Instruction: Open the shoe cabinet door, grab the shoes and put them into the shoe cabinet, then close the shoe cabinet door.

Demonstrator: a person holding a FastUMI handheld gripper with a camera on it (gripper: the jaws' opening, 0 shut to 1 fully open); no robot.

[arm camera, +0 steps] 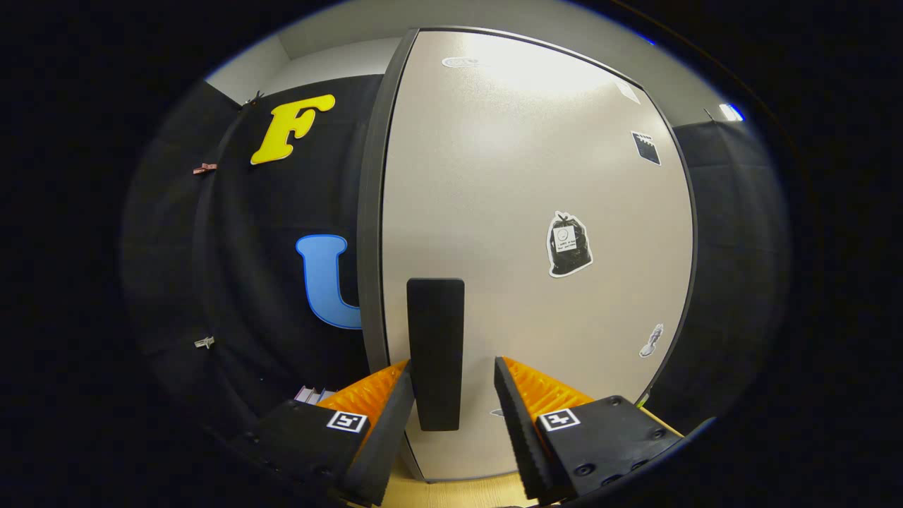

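The shoe cabinet's pale grey door (522, 212) stands right in front of me, shut against its dark frame. A tall black handle (435, 339) is fixed near the door's left edge. My gripper (453, 370) is open, its two fingers on either side of the handle's lower part. The left finger (395, 402) is close to the handle, while the right finger (511, 402) stands apart from it with a gap.
Several stickers are on the door, among them a black bag sticker (568, 244). Black cloth wall (282, 282) hangs to the left of the cabinet and to its right. A light wooden floor strip (458, 494) lies below the fingers.
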